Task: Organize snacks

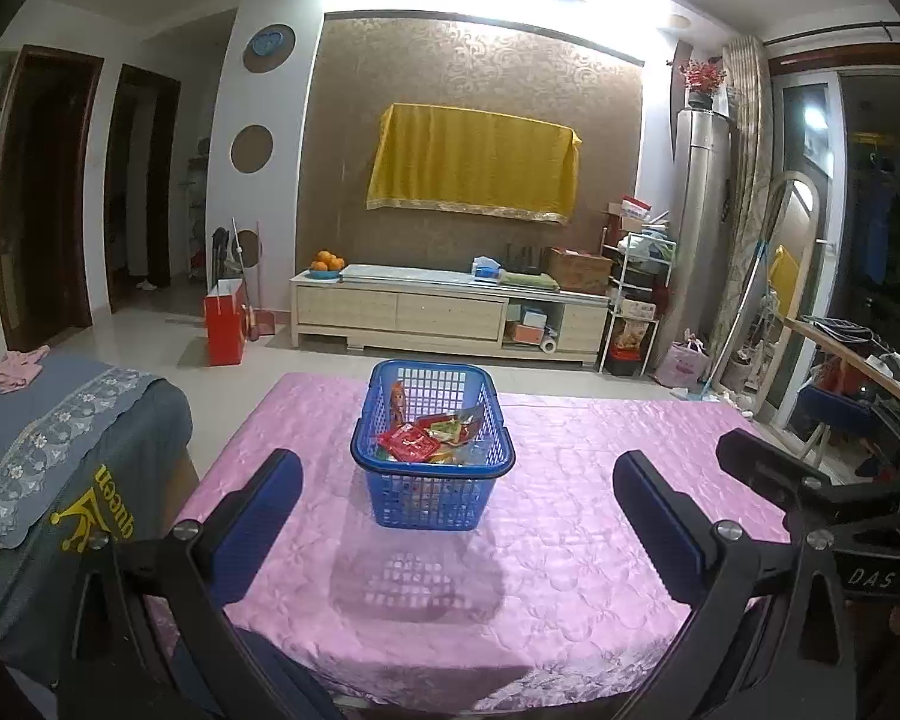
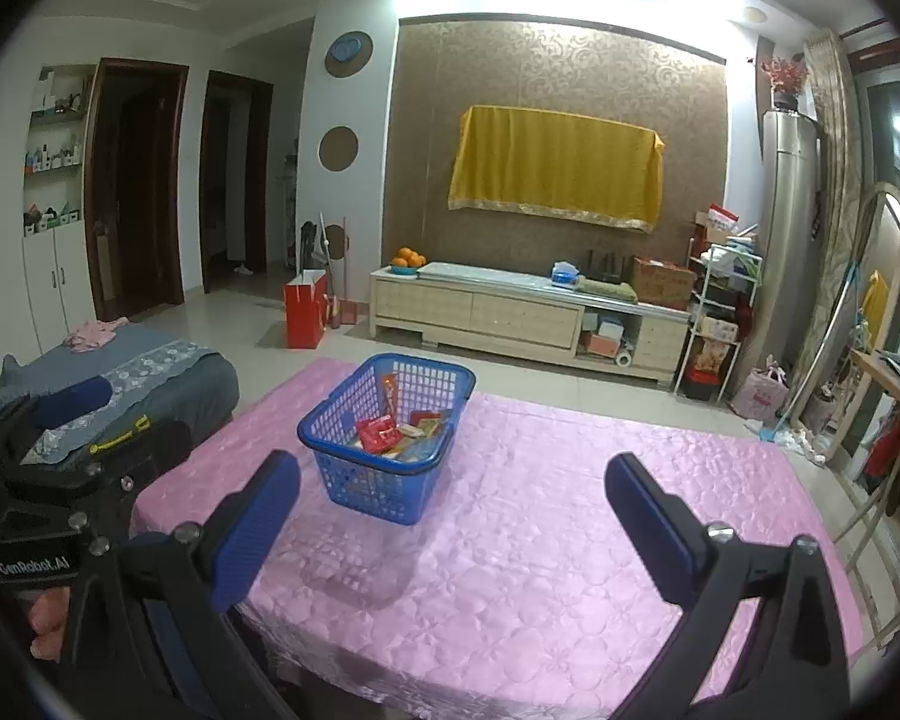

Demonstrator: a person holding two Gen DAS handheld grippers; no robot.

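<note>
— So where are the snacks (image 1: 417, 441)?
— All in the blue basket (image 1: 432, 498), mid-table (image 1: 570, 540) on the pink cloth. I see none loose.
— Fingers?
— Left gripper (image 1: 457, 516) and right gripper (image 2: 453, 519) both spread wide, empty, hanging short of the basket. Packing looks done; next I'd check for strays.

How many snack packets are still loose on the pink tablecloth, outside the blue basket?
0. Every packet visible, including the red packet, lies inside the blue basket on the pink tablecloth. The cloth's near edge is partly hidden behind both grippers.
</note>
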